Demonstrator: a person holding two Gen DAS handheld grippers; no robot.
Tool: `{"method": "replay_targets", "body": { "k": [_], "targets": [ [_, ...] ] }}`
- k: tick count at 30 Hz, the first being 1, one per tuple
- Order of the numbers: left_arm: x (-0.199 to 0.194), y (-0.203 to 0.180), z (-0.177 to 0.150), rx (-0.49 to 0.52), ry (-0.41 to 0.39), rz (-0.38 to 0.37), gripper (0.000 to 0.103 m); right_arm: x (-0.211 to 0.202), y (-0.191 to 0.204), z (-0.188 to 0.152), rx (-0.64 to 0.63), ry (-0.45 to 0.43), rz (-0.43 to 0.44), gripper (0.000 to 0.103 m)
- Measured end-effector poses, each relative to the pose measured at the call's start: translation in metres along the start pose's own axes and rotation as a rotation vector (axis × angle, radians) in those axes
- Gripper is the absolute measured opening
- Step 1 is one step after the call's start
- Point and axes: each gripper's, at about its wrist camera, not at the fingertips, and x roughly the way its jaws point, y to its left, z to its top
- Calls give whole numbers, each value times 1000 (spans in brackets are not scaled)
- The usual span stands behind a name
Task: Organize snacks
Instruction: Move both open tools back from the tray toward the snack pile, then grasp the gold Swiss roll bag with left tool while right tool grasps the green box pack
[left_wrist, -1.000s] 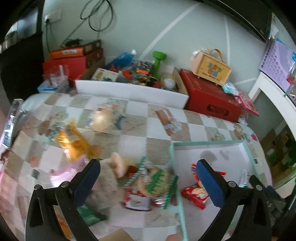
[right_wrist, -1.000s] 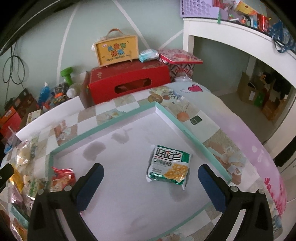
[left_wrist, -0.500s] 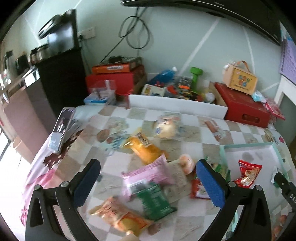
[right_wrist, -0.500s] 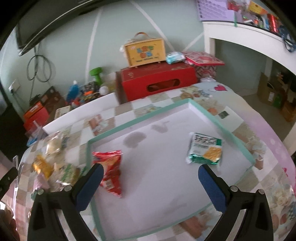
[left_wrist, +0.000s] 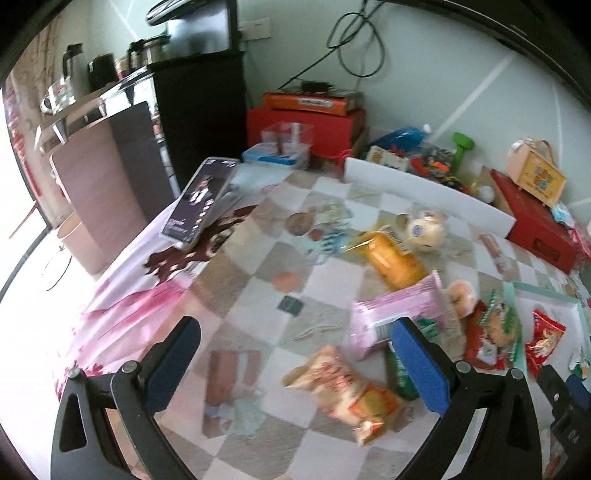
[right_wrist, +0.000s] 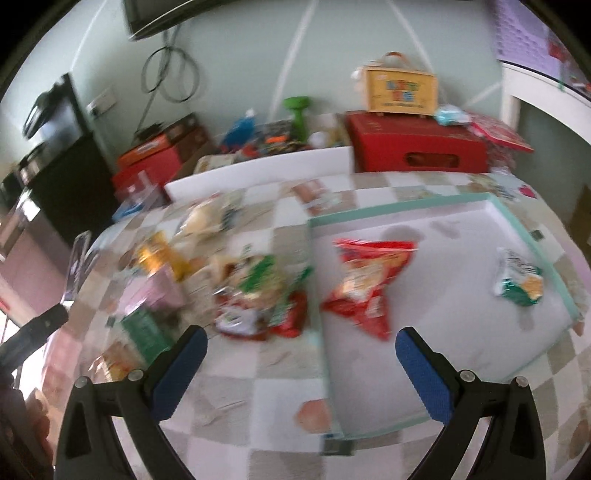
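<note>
A red snack bag (right_wrist: 364, 284) and a green-and-white packet (right_wrist: 521, 280) lie well apart inside the teal-rimmed tray (right_wrist: 402, 212); just left of the tray's rim, more snacks crowd the checked tablecloth (left_wrist: 325, 273), among them a pink packet (left_wrist: 397, 315), a yellow packet (left_wrist: 395, 260) and an orange-and-white bag (left_wrist: 347, 387). The left gripper (left_wrist: 293, 360) hangs wide and empty above the cloth, the pink packet by its right finger; the right gripper (right_wrist: 297, 367) is spread wide, holding nothing, straddling the tray's left rim.

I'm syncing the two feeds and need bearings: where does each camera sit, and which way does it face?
Left wrist: on the left tool, open, looking over loose snacks, the pink packet nearest; only its fingers show.
Right wrist: on the right tool, open, facing the tray holding the red packet; fingers, plus the other tool's tip at far left.
Shared: snack pile, tray, red box.
</note>
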Motion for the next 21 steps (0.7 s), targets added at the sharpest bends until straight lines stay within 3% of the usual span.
{"method": "replay_targets", "body": {
  "k": [8,18,21],
  "targets": [
    [11,7,-6,-25,60,-9,103,8,32,-10,-93,35,28,103],
    [25,-6,-13,12,140,2,103,25,37,-11,-104,93,23,103],
    [31,-12,-16,12,181,-29,103,30,35,-11,-97,115,24,103]
  ]
}}
